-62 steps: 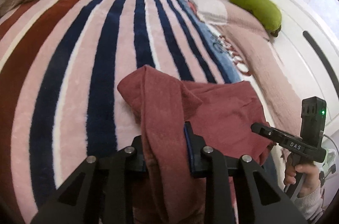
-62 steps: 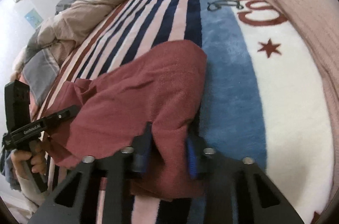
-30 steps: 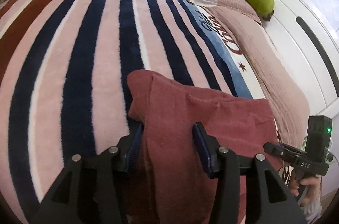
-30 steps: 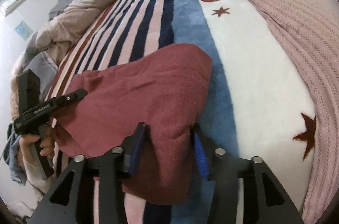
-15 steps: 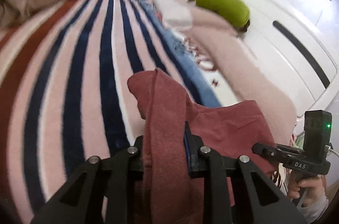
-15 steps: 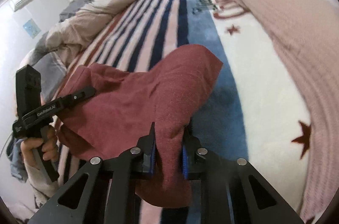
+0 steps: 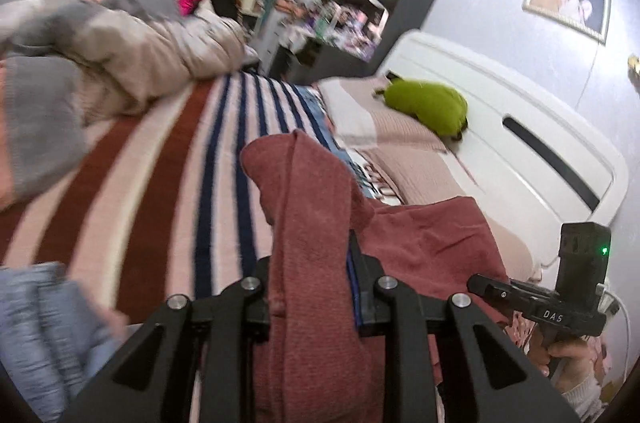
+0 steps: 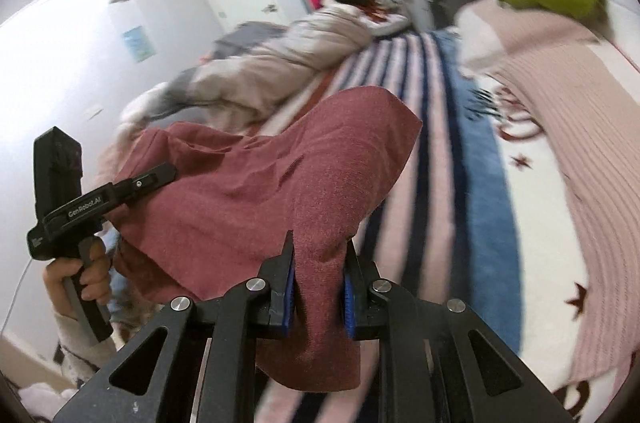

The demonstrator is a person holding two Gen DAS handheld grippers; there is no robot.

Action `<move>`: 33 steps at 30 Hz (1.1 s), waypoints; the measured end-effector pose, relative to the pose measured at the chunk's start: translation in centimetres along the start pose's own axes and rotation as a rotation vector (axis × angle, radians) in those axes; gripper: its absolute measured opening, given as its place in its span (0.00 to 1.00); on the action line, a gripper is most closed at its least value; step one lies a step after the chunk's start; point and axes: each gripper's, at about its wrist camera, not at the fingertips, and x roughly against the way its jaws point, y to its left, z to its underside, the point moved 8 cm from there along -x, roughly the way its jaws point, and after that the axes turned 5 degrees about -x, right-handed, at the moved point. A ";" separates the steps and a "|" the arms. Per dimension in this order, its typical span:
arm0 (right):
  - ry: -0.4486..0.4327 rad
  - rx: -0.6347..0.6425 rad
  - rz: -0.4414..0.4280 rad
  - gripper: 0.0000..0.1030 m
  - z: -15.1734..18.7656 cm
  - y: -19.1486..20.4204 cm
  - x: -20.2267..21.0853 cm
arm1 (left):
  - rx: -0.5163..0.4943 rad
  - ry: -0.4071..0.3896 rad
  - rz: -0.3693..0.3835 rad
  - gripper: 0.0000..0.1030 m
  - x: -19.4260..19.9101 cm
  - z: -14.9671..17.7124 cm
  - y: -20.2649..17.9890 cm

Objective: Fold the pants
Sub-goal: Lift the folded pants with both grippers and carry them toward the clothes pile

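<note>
At bottom centre the left tongs [image 7: 310, 287] and right tongs [image 8: 318, 281] each pinch the maroon pants [image 8: 256, 191] — lifted mid-frame over the striped blanket [image 7: 168, 159]. Keep both corners level and taut — then lay down evenly.

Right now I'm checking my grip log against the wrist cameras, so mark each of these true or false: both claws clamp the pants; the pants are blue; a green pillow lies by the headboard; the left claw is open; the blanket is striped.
1. Both claws clamp the pants: true; the left claw and the right claw each pinch fabric.
2. The pants are blue: false; they are dark red.
3. A green pillow lies by the headboard: true.
4. The left claw is open: false; it is shut on the pants.
5. The blanket is striped: true.
</note>
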 end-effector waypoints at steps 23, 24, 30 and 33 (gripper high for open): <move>0.188 0.308 -0.330 0.12 3.8 29.4 -12.7 | 0.136 -0.078 -0.464 0.19 22.9 5.3 21.6; 0.193 0.317 -0.327 0.12 4.2 29.9 -13.3 | 0.145 -0.069 -0.469 0.19 22.7 5.8 22.2; 0.211 0.322 -0.297 0.12 5.5 30.1 -15.3 | 0.161 -0.033 -0.486 0.19 21.3 7.7 24.7; 0.216 0.336 -0.258 0.12 5.9 29.5 -16.4 | 0.156 -0.011 -0.493 0.20 20.2 8.1 25.4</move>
